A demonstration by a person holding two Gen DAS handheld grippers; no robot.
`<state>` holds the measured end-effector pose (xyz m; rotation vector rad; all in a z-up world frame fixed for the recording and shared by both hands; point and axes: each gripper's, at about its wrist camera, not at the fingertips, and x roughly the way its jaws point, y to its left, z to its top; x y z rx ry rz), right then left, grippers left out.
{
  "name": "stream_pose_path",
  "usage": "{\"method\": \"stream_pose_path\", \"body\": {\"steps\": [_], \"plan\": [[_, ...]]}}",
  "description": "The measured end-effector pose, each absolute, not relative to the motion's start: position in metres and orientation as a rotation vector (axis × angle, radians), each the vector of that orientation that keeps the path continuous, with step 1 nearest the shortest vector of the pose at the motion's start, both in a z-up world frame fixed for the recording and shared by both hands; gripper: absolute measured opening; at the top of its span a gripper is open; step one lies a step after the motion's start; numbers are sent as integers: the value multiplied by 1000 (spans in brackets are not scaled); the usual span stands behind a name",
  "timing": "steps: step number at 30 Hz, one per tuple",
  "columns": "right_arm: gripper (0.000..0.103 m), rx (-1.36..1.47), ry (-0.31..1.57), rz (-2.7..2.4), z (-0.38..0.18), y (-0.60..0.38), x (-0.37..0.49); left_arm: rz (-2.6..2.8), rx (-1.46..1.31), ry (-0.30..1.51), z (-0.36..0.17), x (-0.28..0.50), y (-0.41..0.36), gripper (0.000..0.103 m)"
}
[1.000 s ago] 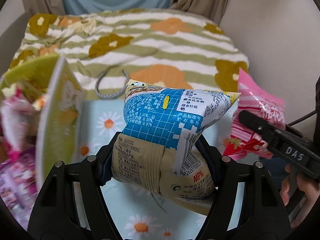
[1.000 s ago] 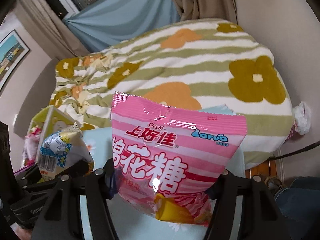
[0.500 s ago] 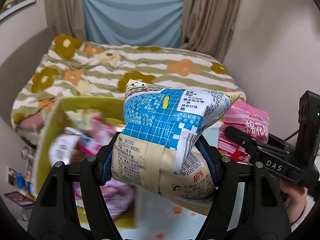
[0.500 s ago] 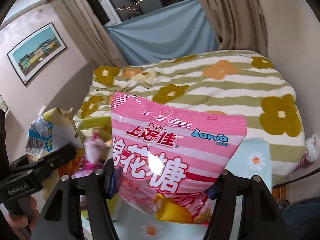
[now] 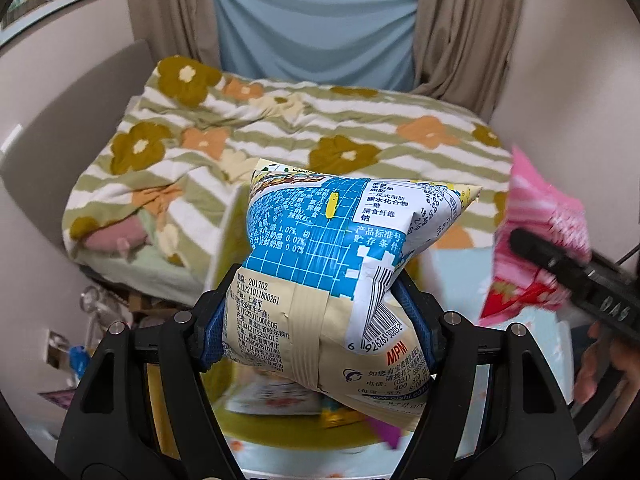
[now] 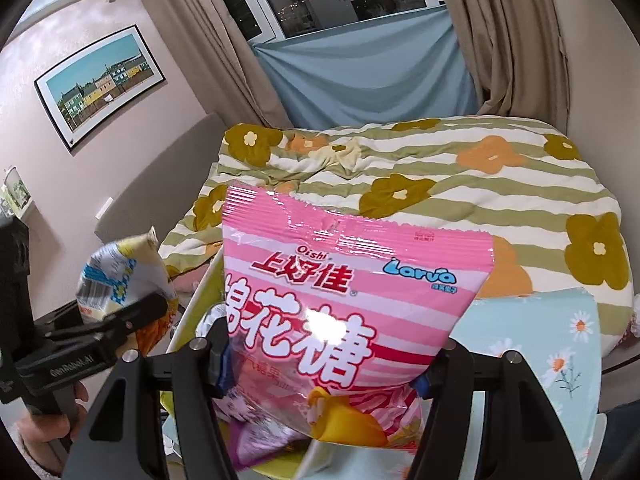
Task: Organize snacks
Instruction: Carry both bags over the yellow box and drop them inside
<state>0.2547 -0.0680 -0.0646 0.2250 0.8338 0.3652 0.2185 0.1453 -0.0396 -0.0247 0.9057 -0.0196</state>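
Snacks are what both my hands carry right now, and the pink marshmallow bag [image 6: 352,312] is the larger: it fills the centre of the right wrist view, standing upright with its crimped top seam uppermost. My right tool [image 6: 320,364] is clenched on its lower corners. I judge it light, puffy and slick; the glossy film shows a glare spot, so it could slide if I ease off. The flat bottom seam or the corners are the safest hold, since a squeeze on the belly would only crush air and soft sweets.

Smaller is the blue-and-cream snack bag [image 5: 332,280], mid-frame in the left wrist view. My left tool [image 5: 320,328] grips it across the waist, and the film buckles inward there, so it is soft and air-filled, probably with brittle contents. A gentler hold near the back seam would spare them.

Under both bags, at the lower edge of each view, sits the yellow-green box [image 5: 280,434] with other packets inside, resting on the flowered table [image 6: 532,344]. The bed [image 5: 280,132] lies beyond.
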Motion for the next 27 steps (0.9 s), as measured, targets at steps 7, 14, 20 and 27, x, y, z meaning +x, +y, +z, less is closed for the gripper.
{"method": "stream_pose_path", "body": {"steps": [7, 14, 20, 27], "plan": [[60, 217, 856, 344, -79, -27, 258, -24, 2, 965, -87, 211, 185, 76], [60, 210, 882, 320, -95, -7, 257, -90, -38, 987, -119, 204, 198, 103], [60, 175, 882, 303, -93, 2, 258, -113, -95, 943, -111, 195, 209, 103], [60, 136, 900, 344, -85, 22, 275, -112, -73, 912, -90, 205, 218, 103]]}}
